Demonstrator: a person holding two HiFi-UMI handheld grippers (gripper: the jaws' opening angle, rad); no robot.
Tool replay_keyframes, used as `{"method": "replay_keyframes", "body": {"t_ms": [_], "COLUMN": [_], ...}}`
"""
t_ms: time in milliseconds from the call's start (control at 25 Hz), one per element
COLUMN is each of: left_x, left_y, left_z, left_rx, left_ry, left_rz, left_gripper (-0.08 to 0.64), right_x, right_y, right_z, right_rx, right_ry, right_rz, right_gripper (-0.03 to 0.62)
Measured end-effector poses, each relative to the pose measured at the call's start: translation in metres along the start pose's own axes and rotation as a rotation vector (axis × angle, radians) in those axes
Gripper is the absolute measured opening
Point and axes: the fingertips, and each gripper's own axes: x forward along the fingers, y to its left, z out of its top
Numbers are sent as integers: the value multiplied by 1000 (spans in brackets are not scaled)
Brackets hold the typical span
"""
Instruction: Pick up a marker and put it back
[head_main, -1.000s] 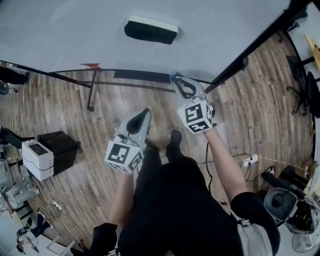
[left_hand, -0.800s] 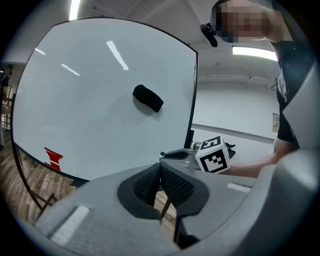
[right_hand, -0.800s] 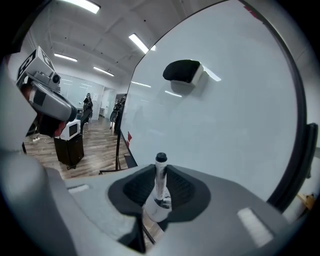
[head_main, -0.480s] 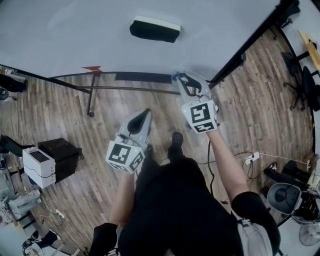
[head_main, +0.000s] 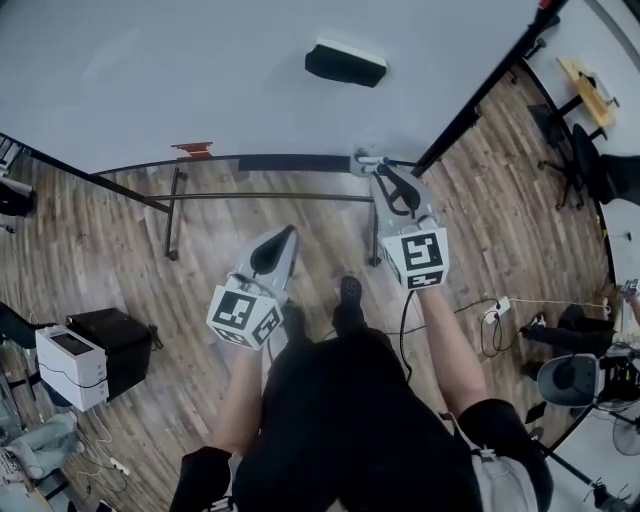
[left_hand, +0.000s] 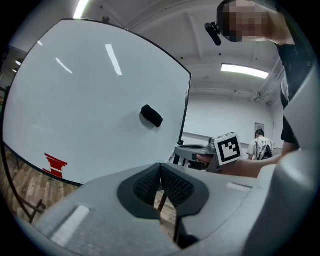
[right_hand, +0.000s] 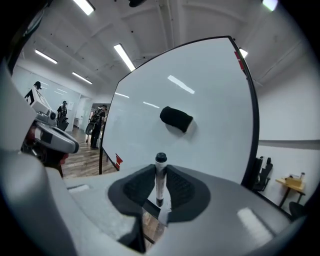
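Marker (right_hand: 160, 187) first: my right gripper (right_hand: 160, 170) pinches it between the dark ribbed pads (right_hand: 137, 187). The white barrel stands upright, with its black cap poking above the jaws. In the head view it is only a small pale sliver at the jaw tips, just in front of the lower edge of the whiteboard (head_main: 200, 70).

My left gripper (left_hand: 161, 172) has its pads pressed together, tips meeting. It sits lower and closer to my body than the right one, and it points towards the same board.

A black eraser (head_main: 345, 62) clings to the board higher up, and a red mark (head_main: 192, 150) sits near the bottom edge, off to the left. Along that edge runs a dark tray (head_main: 285, 162). It is too small and dark for me to say what lies in it.

Below everything is wooden floor (head_main: 100, 240). Far to my left, a white box (head_main: 68, 352) stands just beside a black one (head_main: 118, 332).
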Motion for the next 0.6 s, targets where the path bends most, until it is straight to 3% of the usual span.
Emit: {"method": "replay_keyframes", "body": {"t_ms": [240, 600], "left_x": [-33, -57], "left_y": [19, 13], "left_z": [3, 0], "left_rx": [-19, 4], "left_ry": [-22, -7], "left_rz": [-51, -195], "left_gripper": [11, 11], "right_x": [-31, -83], "right_y": [35, 76], "right_z": [23, 33], "right_rx": [68, 208], "right_ry": [-19, -54], "right_rz": [-58, -178], "right_gripper": [64, 66]}}
